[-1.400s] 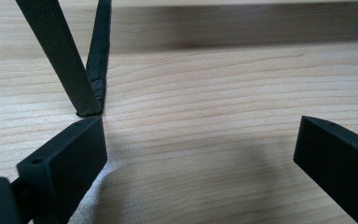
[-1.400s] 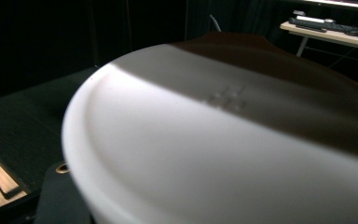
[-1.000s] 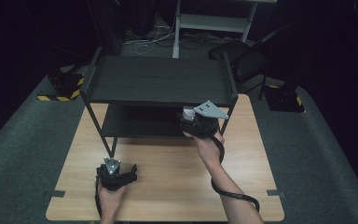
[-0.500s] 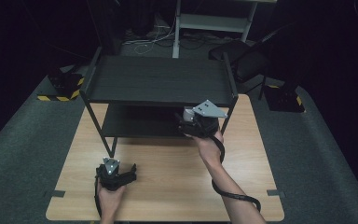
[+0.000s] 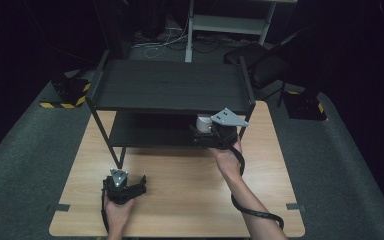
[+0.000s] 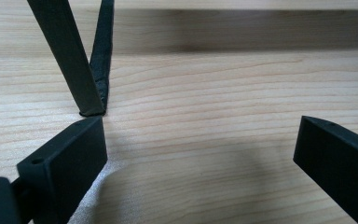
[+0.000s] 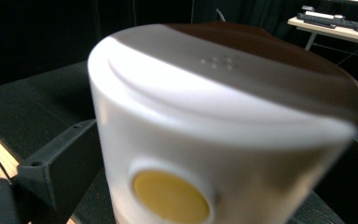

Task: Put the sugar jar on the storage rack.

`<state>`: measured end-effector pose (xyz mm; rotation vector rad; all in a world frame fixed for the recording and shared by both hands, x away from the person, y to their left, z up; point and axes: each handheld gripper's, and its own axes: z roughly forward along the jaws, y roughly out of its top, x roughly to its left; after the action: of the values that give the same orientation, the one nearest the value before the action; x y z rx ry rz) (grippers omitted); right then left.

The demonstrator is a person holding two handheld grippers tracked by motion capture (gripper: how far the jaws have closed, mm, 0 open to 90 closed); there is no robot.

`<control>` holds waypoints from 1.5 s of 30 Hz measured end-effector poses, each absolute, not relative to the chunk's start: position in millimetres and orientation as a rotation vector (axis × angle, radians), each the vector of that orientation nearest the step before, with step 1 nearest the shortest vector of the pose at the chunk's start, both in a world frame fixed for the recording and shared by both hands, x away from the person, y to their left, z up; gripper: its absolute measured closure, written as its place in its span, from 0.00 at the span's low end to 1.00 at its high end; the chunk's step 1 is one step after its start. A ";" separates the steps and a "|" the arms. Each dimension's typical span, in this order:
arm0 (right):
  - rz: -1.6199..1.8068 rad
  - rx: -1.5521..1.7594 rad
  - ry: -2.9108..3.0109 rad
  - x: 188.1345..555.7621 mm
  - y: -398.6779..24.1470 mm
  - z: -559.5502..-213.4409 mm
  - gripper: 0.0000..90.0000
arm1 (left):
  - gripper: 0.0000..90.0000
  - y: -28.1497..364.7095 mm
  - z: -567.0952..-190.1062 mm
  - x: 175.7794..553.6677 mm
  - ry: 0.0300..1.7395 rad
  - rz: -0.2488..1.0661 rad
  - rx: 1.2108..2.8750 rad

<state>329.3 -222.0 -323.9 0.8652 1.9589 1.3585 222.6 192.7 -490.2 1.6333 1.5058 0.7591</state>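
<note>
The right gripper (image 5: 207, 136) was clenched on a white container (image 7: 223, 126) at the lower level of the black shelf (image 5: 172, 85), at the table's two o'clock, where it risked knocking the upper board, while the left gripper (image 5: 139, 184) rested released at seven o'clock.

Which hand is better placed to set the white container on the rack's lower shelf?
Right: its tongs grip the white container at the lower shelf. The left tongs sit open on the table.
</note>
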 end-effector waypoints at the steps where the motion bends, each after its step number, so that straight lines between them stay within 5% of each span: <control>1: 1.349 0.857 1.962 328.4 -222.1 -323.2 0.03 | 0.03 192.6 -490.2 222.6 1.505 0.760 1.633; 29: 1.200 0.686 2.049 288.6 -241.1 -333.8 0.06 | 0.03 191.0 -489.7 223.7 1.501 0.765 1.651; 45: 1.300 0.702 2.053 257.8 -289.5 -353.1 0.06 | 0.03 188.6 -489.3 224.0 1.491 0.771 1.673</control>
<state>257.8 -289.5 -353.1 0.7020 2.0535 1.2999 224.0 188.6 -489.3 1.6730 1.4914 0.7713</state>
